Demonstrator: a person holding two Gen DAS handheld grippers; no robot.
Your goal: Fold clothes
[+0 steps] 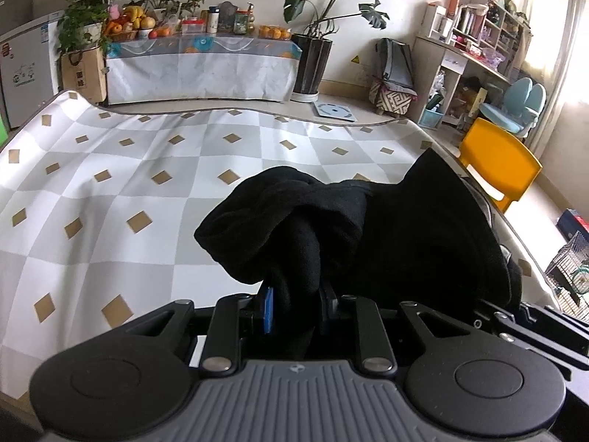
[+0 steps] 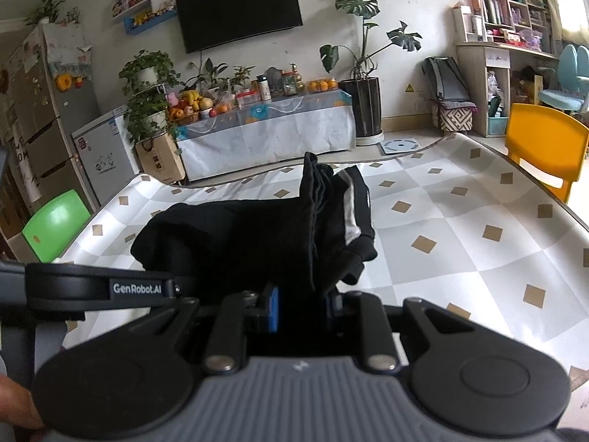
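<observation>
Step in hand: lift. A black garment (image 1: 368,228) is gathered and raised off the checked cloth (image 1: 121,169) of the desk, before any fold is laid.
Left hand-held gripper (image 1: 294,305): jaws nearly closed, pinching a bunched part of the garment.
Right hand-held gripper (image 2: 302,302): jaws nearly closed on another bunch; a white-striped part (image 2: 353,217) hangs to the right.
Garment position: near edge of the desk, hanging crumpled between both grippers, its lower part hidden.
Next move, judged: draw the two grips apart to spread the fabric, then lay it flat on the bare cloth beyond.
Risk, judged: tangled layers may not open evenly.
</observation>
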